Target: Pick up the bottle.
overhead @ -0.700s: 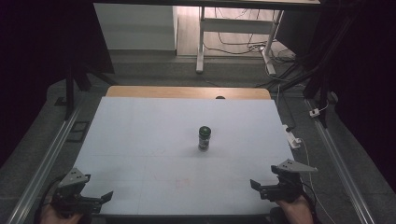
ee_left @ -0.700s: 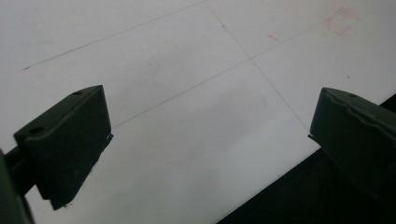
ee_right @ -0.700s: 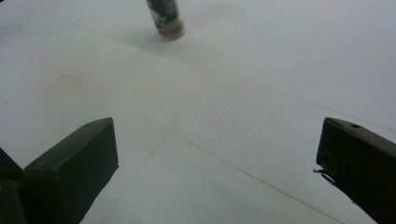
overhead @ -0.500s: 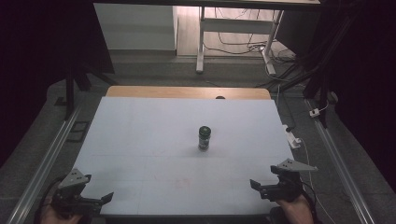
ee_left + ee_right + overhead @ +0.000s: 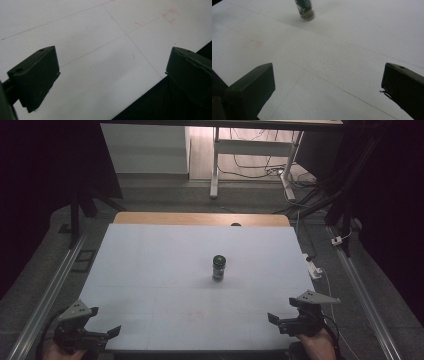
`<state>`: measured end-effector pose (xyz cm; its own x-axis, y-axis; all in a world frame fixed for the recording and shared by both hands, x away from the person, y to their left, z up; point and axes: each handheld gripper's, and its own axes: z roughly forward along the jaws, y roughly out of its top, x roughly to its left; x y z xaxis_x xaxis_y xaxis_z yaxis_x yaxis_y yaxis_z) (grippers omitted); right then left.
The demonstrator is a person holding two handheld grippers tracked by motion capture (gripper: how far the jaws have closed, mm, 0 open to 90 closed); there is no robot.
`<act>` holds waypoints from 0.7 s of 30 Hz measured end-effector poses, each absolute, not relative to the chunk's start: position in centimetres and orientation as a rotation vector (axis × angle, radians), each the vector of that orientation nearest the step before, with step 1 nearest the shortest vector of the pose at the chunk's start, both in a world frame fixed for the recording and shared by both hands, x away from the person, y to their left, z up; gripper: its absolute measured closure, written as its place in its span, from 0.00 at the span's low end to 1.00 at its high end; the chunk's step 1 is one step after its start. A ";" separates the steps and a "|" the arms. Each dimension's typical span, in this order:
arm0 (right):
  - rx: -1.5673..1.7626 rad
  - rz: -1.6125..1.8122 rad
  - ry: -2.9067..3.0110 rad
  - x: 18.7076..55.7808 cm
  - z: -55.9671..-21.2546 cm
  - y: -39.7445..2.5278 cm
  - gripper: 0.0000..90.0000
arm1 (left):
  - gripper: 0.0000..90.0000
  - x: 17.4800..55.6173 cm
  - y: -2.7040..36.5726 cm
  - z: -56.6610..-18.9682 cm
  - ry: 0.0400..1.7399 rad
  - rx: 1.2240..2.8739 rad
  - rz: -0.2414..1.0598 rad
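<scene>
nothing moved, jar (image 5: pixel 218 267) upright, well beyond both spread tongs

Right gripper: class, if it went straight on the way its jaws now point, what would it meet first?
Probably the bare white table top: the open right gripper tilts down at it. The upright jar stands left of that line, so it would likely be missed.

dim lab: white test table (image 5: pixel 150 270), floor cables (image 5: pixel 255 167), rails (image 5: pixel 45 295)
</scene>
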<state>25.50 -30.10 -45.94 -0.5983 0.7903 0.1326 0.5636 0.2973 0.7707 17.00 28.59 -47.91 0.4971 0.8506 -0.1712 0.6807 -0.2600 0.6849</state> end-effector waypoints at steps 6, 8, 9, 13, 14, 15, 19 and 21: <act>1.225 1.208 2.322 25.4 -45.9 -30.0 0.00 | 0.00 17.1 28.7 -47.9 1.261 2.006 0.289; 1.217 1.241 2.321 25.3 -45.8 -29.9 0.00 | 0.00 17.1 28.7 -47.9 1.258 2.005 0.291; 1.216 1.250 2.318 25.3 -45.8 -29.9 0.00 | 0.00 17.1 28.6 -47.9 1.258 2.006 0.291; 1.206 1.246 2.320 25.3 -45.6 -29.7 0.00 | 0.00 17.1 28.6 -47.9 1.260 2.013 0.292; 1.191 1.243 2.325 25.4 -45.5 -29.4 0.00 | 0.00 17.1 28.6 -47.9 1.260 2.014 0.290; 1.191 1.243 2.325 25.4 -45.5 -29.4 0.00 | 0.00 17.2 28.6 -47.9 1.261 2.015 0.288; 1.176 1.242 2.322 25.5 -45.3 -29.1 0.00 | 0.00 17.1 28.5 -47.9 1.255 2.023 0.290; 1.157 1.252 2.323 25.6 -45.2 -28.8 0.00 | 0.00 17.1 28.5 -47.9 1.254 2.026 0.289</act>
<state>25.63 -28.77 -45.24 -0.6494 0.7482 0.1361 0.5250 0.3116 0.7920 17.15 28.46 -47.91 0.5008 0.8475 -0.1761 0.6847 -0.2633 0.6796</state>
